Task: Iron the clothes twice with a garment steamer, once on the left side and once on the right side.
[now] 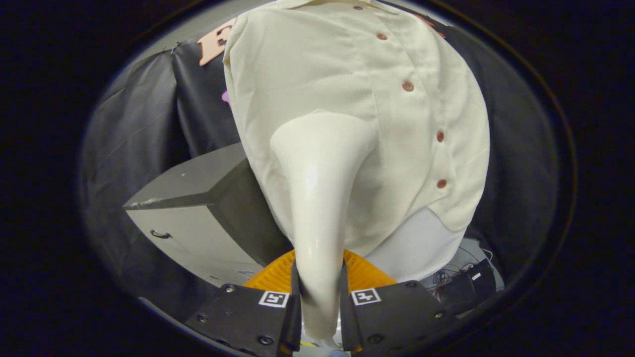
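Cream buttoned shirt [357,124] hangs ahead, beside a grey cabinet [198,208]. White garment steamer [320,198] stands upright, its head against the shirt's left panel. Gripper [320,292] clamped on the steamer's handle, both fingers pressing.

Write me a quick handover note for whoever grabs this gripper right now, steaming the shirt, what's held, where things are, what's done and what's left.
Gripper: shut on the garment steamer, both fingers pressing on its handle.
Steamer: its wide head is up against the cream shirt, on the panel beside the row of buttons, about mid-height.
Shirt: hangs in front of the black cloth wall, over a white underlayer. A grey cabinet stands beside it.
Done: steamer picked up and brought to the shirt; one picture cannot tell how many passes are finished.
Left: likely finish this side, then do the side across the buttons.
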Available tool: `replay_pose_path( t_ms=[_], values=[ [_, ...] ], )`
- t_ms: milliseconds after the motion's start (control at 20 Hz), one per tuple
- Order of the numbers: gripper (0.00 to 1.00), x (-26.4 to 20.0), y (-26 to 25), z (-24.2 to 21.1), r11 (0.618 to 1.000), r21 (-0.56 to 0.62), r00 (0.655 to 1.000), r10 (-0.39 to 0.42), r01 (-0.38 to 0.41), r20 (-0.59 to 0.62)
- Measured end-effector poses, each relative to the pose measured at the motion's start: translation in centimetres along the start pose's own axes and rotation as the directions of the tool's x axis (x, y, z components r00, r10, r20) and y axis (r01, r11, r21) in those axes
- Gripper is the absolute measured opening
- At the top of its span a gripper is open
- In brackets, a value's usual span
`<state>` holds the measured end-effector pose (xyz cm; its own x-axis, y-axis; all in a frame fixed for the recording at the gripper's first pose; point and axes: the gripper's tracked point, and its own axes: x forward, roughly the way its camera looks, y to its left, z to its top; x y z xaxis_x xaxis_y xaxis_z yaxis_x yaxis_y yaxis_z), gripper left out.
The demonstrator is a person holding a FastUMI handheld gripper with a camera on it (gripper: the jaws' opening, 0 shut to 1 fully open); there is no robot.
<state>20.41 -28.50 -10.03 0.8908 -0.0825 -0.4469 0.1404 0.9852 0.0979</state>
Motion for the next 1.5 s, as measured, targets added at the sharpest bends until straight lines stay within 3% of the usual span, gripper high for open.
replay_pose_path(
  t_ms=[400, 750, 1100, 1500],
  values=[
    [0.32, 2.6, -1.6, -10.0, 1.0, 0.004, 0.987, -0.018, 0.019, -0.161],
    [0.32, 3.9, -2.1, -14.3, 1.0, 0.02, 0.974, -0.016, 0.021, -0.224],
    [0.27, 0.1, -1.4, -13.6, 1.0, 0.006, 0.975, 0.017, -0.016, -0.22],
    [0.27, -9.9, -0.7, -5.4, 0.995, -0.076, 0.989, 0.062, -0.072, -0.131]
  ],
)
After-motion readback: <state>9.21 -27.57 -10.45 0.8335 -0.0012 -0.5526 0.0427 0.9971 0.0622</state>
